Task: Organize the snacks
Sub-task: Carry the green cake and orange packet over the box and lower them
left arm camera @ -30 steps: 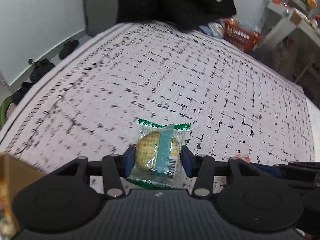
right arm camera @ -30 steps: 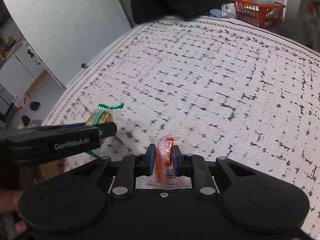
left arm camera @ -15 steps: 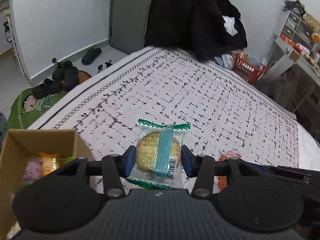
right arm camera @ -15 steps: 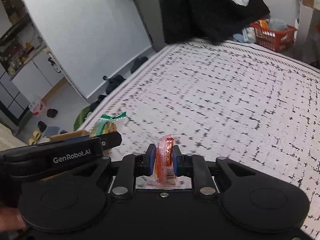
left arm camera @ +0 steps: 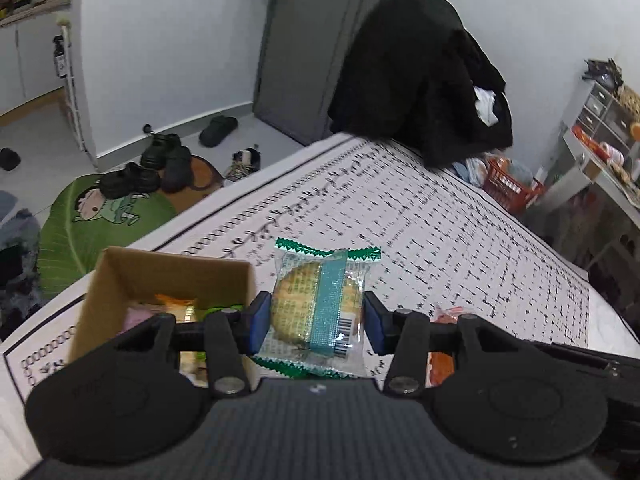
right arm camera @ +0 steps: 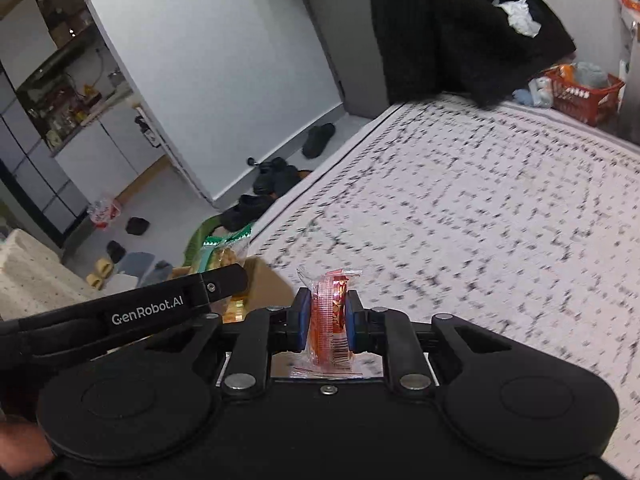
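My left gripper [left arm camera: 316,316] is shut on a green-edged cookie packet [left arm camera: 320,308], held above the bed just right of an open cardboard box [left arm camera: 168,276] that holds several snacks. My right gripper [right arm camera: 327,316] is shut on an orange-red snack packet [right arm camera: 330,316], held edge-on above the bed. In the right wrist view the left gripper [right arm camera: 224,276] and the cookie packet [right arm camera: 222,252] show at the left, over the box [right arm camera: 264,284]. The orange packet [left arm camera: 444,356] shows at the lower right of the left wrist view.
The bed [left arm camera: 440,232] has a white cover with black marks. A black coat [left arm camera: 416,80] hangs at its far end. An orange basket [left arm camera: 508,188] stands beyond. Shoes [left arm camera: 160,164] and a green mat [left arm camera: 92,224] lie on the floor left of the bed.
Both grippers have risen and swung left with their packets. The cardboard box has come fully into the left wrist view, close to the cookie packet.
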Demonstrator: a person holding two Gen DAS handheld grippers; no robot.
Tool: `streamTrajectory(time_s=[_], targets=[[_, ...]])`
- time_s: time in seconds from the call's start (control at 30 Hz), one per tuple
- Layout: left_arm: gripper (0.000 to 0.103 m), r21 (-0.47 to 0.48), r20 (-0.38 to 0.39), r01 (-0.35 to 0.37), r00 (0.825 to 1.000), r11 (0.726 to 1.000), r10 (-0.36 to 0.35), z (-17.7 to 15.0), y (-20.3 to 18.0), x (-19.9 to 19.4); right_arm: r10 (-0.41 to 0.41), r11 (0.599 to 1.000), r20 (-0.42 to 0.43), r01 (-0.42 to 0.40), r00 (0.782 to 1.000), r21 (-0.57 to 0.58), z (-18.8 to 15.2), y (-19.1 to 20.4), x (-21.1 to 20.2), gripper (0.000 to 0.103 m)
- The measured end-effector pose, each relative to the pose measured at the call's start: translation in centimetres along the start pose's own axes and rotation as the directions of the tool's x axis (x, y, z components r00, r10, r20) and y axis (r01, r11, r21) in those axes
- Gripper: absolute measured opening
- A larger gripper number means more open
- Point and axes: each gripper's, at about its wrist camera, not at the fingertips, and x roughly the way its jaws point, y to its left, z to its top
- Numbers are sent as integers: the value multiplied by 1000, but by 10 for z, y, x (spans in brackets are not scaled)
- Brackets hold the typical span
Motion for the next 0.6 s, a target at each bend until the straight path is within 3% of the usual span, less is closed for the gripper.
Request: streamTrajectory(time_s=[0.6], targets=[[48,-157,28,-53,998,986,59,-4,89,-44,52,996,-31,-54,998,-75,-10,82,12,18]])
